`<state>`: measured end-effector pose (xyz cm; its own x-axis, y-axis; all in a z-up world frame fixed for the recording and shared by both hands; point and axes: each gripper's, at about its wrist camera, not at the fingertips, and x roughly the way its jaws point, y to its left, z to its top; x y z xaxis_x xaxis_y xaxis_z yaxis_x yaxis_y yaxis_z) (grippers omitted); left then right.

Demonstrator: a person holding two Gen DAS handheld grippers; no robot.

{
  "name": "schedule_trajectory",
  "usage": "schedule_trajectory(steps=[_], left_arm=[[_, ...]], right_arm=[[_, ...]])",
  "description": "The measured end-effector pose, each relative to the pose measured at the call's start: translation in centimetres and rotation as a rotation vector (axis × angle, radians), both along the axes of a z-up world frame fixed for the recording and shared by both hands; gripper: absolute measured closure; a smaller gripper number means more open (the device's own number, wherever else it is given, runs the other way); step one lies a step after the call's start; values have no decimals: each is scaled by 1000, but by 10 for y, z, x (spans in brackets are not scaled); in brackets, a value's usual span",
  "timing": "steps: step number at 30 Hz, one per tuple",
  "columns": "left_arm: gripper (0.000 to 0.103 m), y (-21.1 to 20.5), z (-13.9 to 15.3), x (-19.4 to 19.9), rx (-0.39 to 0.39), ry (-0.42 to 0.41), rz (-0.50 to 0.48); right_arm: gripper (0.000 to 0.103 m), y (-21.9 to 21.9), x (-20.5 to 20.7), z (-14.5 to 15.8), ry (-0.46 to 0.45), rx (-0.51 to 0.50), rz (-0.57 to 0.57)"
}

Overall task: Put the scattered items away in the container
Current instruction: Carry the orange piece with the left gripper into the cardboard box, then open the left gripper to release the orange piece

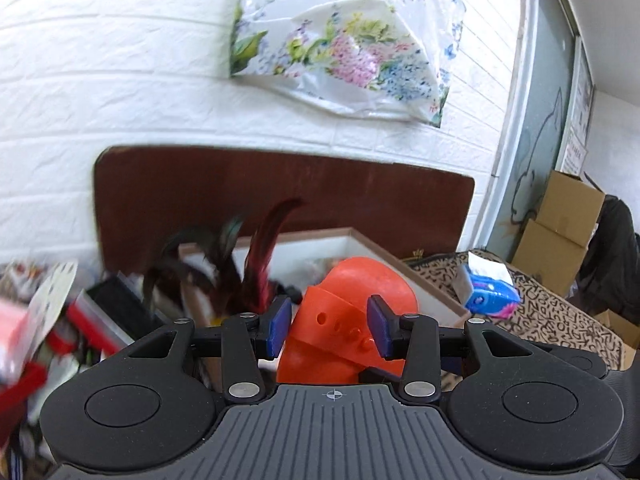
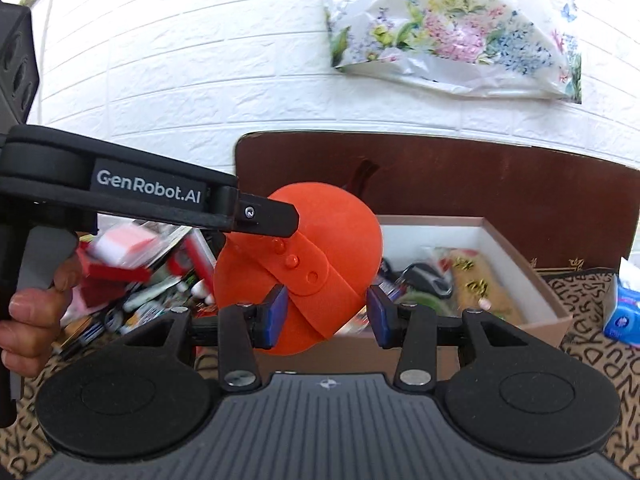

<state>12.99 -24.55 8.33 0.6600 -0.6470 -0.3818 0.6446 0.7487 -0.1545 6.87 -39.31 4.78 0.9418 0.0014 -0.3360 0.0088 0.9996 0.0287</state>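
- The orange plastic piece sits between the wide jaws of the left gripper, no pad visibly touching it.
- Dark feathers stand left of those jaws.
- The box lies beyond the right gripper, whose jaws are wide.

orange cap: bright orange all over
box: white inside, brown rim
feathers: dark red and black
bag: white, printed with pink, blue and yellow flowers
cloth: tan, marked with black letters
gripper pads: blue
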Motion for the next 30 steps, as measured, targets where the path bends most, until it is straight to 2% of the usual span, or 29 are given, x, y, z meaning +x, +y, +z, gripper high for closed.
schedule_trajectory(steps=[6, 12, 15, 17, 18, 19, 20, 23, 30], left_arm=[[44, -22, -10, 34, 11, 13, 11], [44, -34, -30, 61, 40, 60, 21], [40, -35, -40, 71, 50, 82, 28], [22, -32, -45, 73, 39, 84, 41], [7, -31, -47, 71, 35, 73, 57], [0, -29, -48, 68, 35, 54, 73], [0, -28, -49, 64, 40, 28, 82], [0, -27, -52, 55, 70, -8, 49], [0, -21, -62, 53, 78, 56, 47]], right_arm=[[55, -20, 36, -10, 24, 8, -21], [55, -31, 63, -29, 75, 13, -15], [53, -32, 69, -37, 91, 8, -4], [42, -32, 72, -40, 90, 6, 1], [25, -31, 71, -41, 82, 1, -4], [20, -30, 70, -42, 71, -10, -8], [20, -29, 69, -42, 63, -23, -8], [12, -25, 69, -43, 61, -40, -8], [6, -14, 63, -42, 65, -46, -14]])
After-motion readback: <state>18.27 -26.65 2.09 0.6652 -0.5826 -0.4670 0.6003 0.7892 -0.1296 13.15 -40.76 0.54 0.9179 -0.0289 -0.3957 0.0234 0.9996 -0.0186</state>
